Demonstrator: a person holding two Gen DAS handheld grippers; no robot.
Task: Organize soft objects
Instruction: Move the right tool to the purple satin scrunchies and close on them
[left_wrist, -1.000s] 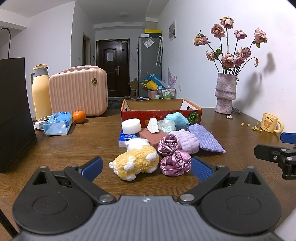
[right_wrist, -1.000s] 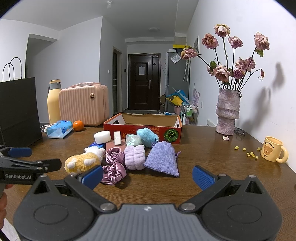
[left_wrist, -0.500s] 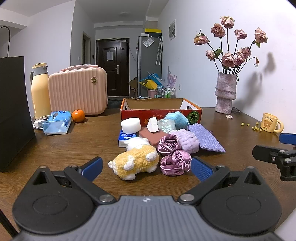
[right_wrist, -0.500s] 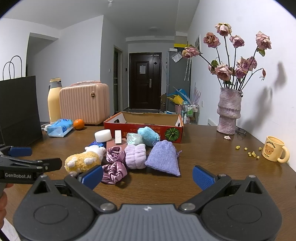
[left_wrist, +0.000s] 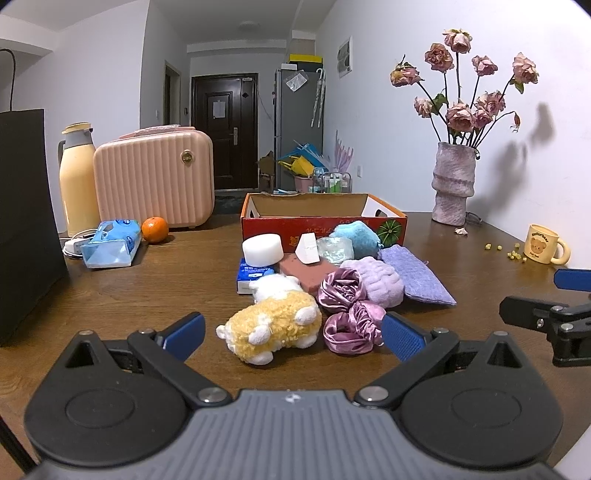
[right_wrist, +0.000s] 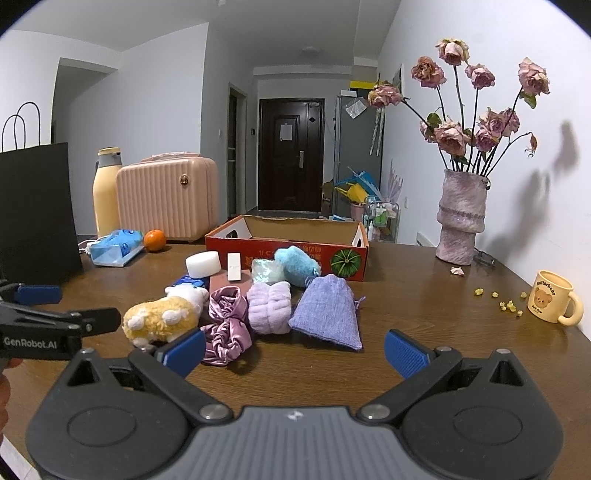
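Grippers: left gripper wide, empty | right gripper wide, empty | yellow plush near | red box far

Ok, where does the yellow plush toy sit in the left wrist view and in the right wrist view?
Left wrist: yellow plush toy lies low centre, between the open fingers of the left gripper.
Right wrist: the toy lies left of centre, beside the left gripper.
Shared landmark: the red cardboard box stands behind the pile in both.
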